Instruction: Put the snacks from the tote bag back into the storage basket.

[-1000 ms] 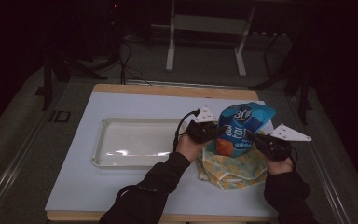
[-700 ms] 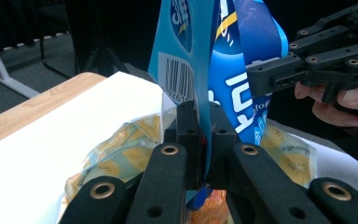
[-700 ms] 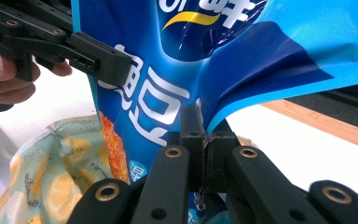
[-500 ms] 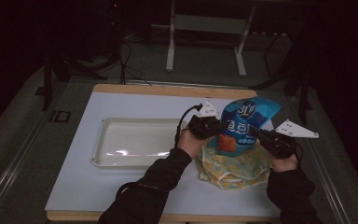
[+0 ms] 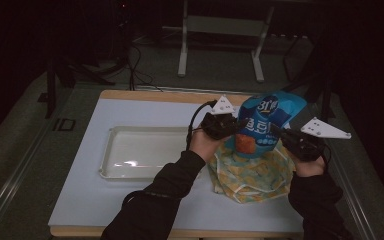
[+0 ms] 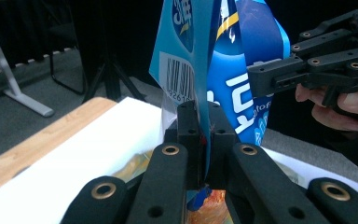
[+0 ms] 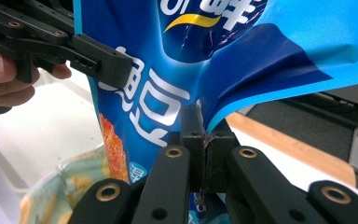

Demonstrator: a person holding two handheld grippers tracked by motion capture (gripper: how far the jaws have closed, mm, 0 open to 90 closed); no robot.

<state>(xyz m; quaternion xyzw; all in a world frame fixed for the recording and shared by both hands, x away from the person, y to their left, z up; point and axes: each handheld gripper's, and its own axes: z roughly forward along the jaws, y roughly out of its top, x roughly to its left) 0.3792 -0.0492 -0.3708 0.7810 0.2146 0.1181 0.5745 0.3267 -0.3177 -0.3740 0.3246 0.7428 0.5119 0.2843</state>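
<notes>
A blue snack bag (image 5: 265,122) with white lettering hangs upright above a yellow patterned cloth (image 5: 252,175) at the right of the table. My left gripper (image 5: 234,126) is shut on the bag's left edge, and my right gripper (image 5: 276,131) is shut on its right edge. In the left gripper view the jaws pinch the bag (image 6: 223,70) beside its barcode, with the other gripper (image 6: 270,79) clamped on the far side. The right gripper view has the bag (image 7: 182,51) pinched between its jaws and the other gripper (image 7: 107,63) at the upper left.
A clear shallow tray (image 5: 111,150) lies at the left middle of the white table top (image 5: 80,200), whose far side has a wooden edge (image 5: 145,95). Metal stand legs (image 5: 182,55) and cables sit on the dark floor behind the table.
Both grippers have risen with the bag held between them, so the bag now hangs higher above the cloth. Neither grip has changed.
</notes>
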